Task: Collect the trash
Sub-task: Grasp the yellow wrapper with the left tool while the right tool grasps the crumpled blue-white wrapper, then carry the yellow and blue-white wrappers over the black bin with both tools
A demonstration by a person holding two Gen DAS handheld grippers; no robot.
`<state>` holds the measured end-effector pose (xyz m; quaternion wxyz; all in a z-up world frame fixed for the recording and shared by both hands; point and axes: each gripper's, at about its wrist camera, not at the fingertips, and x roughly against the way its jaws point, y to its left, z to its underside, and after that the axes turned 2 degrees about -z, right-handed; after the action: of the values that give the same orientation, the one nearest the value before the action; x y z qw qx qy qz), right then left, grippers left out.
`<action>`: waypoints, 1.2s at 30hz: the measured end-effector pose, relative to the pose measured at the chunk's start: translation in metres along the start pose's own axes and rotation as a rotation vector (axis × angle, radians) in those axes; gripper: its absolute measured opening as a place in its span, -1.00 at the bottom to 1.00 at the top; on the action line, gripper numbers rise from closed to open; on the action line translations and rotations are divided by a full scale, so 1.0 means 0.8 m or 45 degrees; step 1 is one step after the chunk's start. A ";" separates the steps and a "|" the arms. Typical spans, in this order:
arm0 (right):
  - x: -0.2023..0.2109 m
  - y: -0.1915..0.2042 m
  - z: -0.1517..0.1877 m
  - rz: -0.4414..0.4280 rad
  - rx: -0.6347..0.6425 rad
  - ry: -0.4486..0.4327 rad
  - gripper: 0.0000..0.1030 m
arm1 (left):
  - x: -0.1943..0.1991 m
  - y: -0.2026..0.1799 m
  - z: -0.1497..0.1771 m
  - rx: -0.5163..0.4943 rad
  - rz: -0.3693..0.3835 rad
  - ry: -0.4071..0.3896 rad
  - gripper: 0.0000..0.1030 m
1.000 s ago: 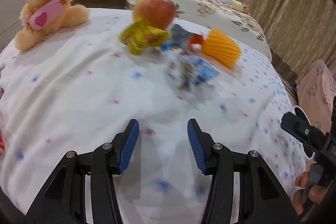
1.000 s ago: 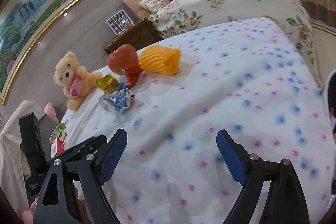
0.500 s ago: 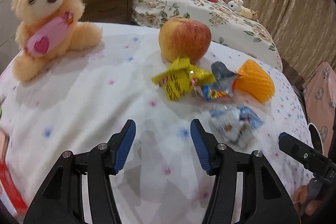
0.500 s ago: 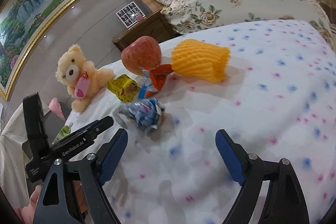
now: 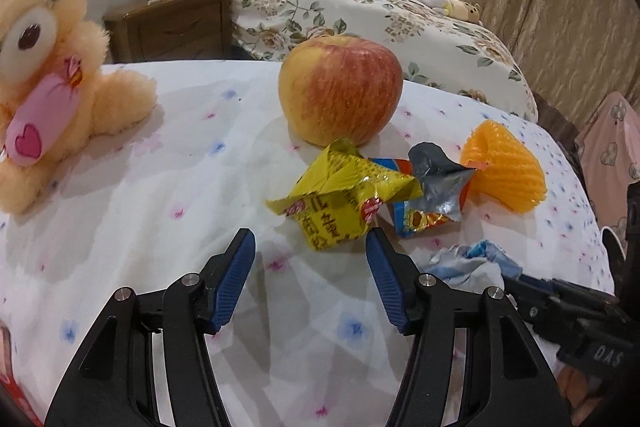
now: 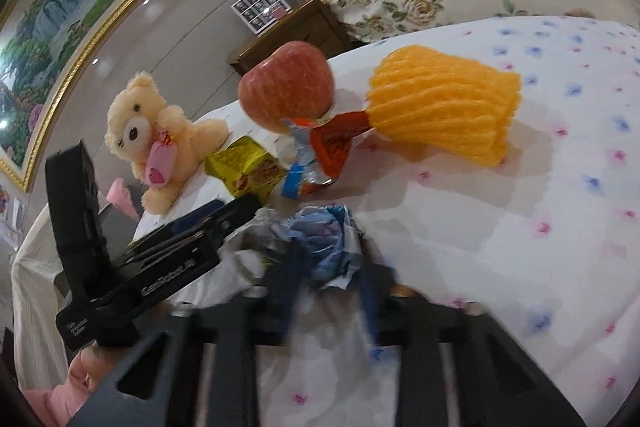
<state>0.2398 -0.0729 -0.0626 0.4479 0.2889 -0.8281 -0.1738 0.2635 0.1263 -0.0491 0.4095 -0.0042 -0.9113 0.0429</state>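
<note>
Three wrappers sit on the white dotted bedspread (image 5: 120,227): one crumpled yellow foil wrapper (image 5: 340,199), one torn orange-and-silver snack packet (image 5: 430,195) and one scrunched blue-and-white plastic wrapper (image 6: 324,243), plus one red-yellow apple (image 5: 340,89), one orange foam fruit net (image 5: 504,173) and one beige teddy bear (image 5: 48,99). Compared to a second ago both grippers are way closer to the pile, and the right gripper (image 6: 328,287) has just been closing, its blurred jaws now narrow with the blue-and-white wrapper between them. The left gripper (image 5: 310,259) is half open, holding nothing, with the yellow wrapper just past its fingertips.
</note>
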 end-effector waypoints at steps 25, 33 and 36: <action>0.108 -0.048 0.046 0.029 -0.113 -0.142 -0.86 | 0.062 -0.064 0.062 0.007 0.155 -0.005 -0.92; 0.142 -0.066 0.060 0.085 -0.130 -0.187 -0.89 | 0.084 -0.104 0.085 -0.007 0.214 -0.001 -0.92; 0.149 -0.065 0.062 0.099 -0.117 -0.208 -0.89 | 0.093 -0.108 0.091 -0.002 0.219 -0.003 -0.92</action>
<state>0.1638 -0.1872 -0.0414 0.3980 0.2207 -0.8636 -0.2169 0.1622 0.0379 -0.0346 0.4032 -0.0827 -0.9081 0.0770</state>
